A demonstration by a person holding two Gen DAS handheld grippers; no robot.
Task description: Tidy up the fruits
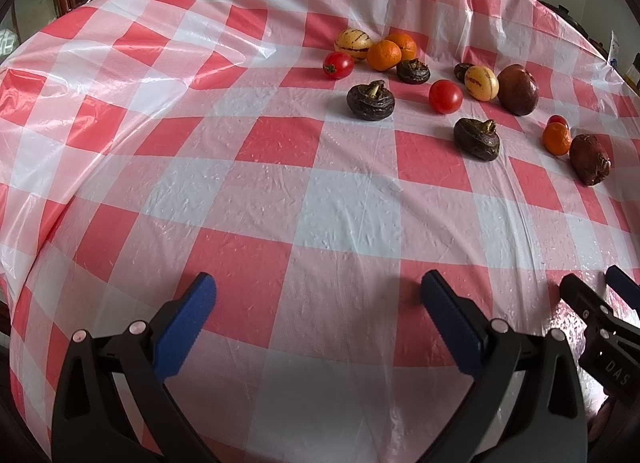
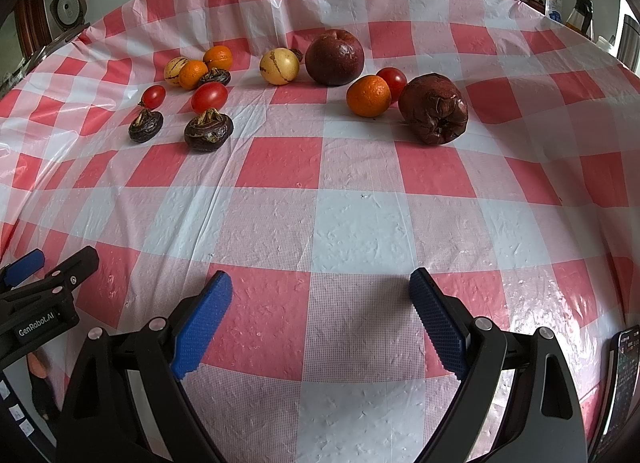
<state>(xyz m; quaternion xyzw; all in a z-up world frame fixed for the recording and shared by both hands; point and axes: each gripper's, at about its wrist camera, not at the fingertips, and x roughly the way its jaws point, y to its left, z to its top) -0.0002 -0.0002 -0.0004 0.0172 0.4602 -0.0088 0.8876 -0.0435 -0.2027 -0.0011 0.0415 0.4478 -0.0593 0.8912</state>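
Observation:
Fruits lie scattered on the far half of a red-and-white checked tablecloth (image 1: 280, 191). In the left wrist view I see dark water chestnuts (image 1: 369, 100), red tomatoes (image 1: 445, 96), oranges (image 1: 383, 55), striped yellow melons (image 1: 481, 82) and a dark red apple (image 1: 517, 89). The right wrist view shows the smooth dark apple (image 2: 334, 57), a shrivelled dark red fruit (image 2: 434, 109), an orange (image 2: 368, 95) and a yellow melon (image 2: 279, 66). My left gripper (image 1: 318, 291) is open and empty, well short of the fruit. My right gripper (image 2: 320, 287) is also open and empty.
The right gripper's tips (image 1: 592, 295) show at the left view's lower right edge; the left gripper (image 2: 48, 267) shows at the right view's lower left. A phone (image 2: 624, 375) lies at the near right. Kitchen items (image 2: 576, 11) stand beyond the table.

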